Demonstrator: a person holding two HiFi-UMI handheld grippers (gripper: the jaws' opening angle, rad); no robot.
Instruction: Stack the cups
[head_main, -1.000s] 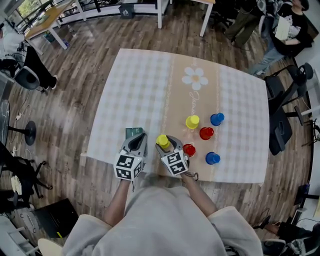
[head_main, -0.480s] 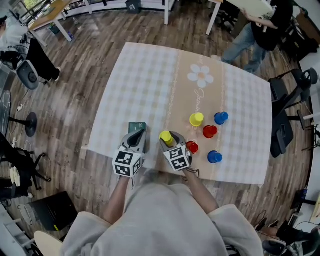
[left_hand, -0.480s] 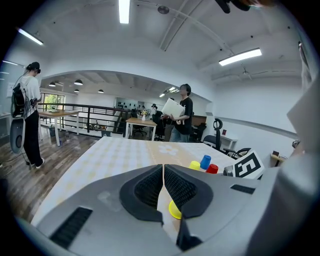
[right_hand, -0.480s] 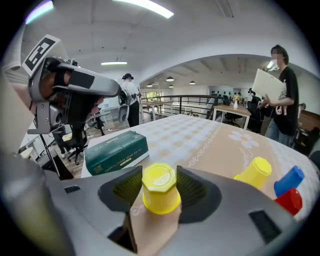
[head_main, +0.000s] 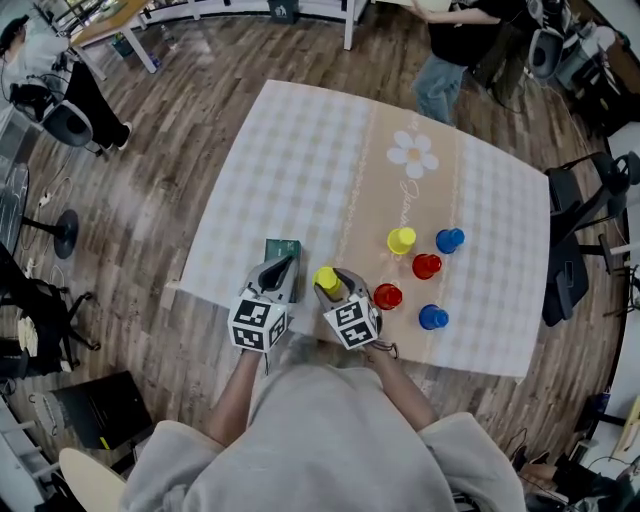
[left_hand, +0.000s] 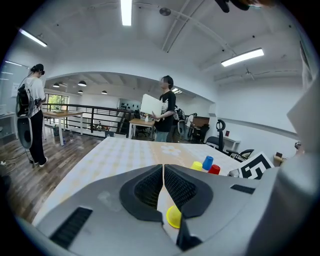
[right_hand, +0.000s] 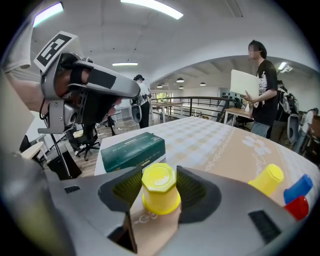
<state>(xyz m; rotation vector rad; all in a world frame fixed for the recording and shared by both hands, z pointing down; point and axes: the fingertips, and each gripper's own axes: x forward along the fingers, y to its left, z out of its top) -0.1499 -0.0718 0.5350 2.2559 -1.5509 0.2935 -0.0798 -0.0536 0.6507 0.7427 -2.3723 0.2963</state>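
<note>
My right gripper (head_main: 330, 283) is shut on an upside-down yellow cup (right_hand: 160, 189), its pads against the cup's sides near the table's front edge. My left gripper (head_main: 281, 268) hovers just to the left, shut on nothing, its jaws (left_hand: 163, 172) nearly touching. A red cup (head_main: 387, 296) stands right beside the held cup. Farther right and back stand another yellow cup (head_main: 401, 240), a second red cup (head_main: 426, 266) and two blue cups (head_main: 449, 240) (head_main: 432, 317), all upside down on the tan strip of the tablecloth (head_main: 300, 170).
A dark green box (head_main: 283, 250) lies on the table just beyond the left gripper. The table's front edge (head_main: 230, 300) is close under both grippers. A person carrying a white box (right_hand: 260, 85) stands past the far edge; office chairs (head_main: 565, 270) stand to the right.
The person behind the table has walked left along the far edge. Both grippers stay near the front edge, the right one still round the yellow cup.
</note>
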